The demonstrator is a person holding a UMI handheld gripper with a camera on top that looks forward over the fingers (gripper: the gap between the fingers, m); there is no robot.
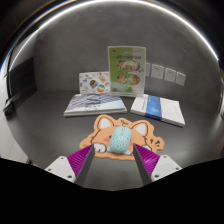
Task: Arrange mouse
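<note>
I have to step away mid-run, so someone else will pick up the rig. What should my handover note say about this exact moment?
Hand-held gripper: open, purple pads to either side of the mouse, not pressing on it as far as the view shows.
Mouse: light-coloured, lying on the orange cat-shaped mouse pad, just ahead of and partly between the fingers.
Beyond it: a stack of booklets, a second booklet beside it, and upright cards against the wall.
Done: the mouse sits on the pad. Whether it was just set down or is about to be picked up cannot be told.
Left: check its position, then grasp or withdraw accordingly.
</note>
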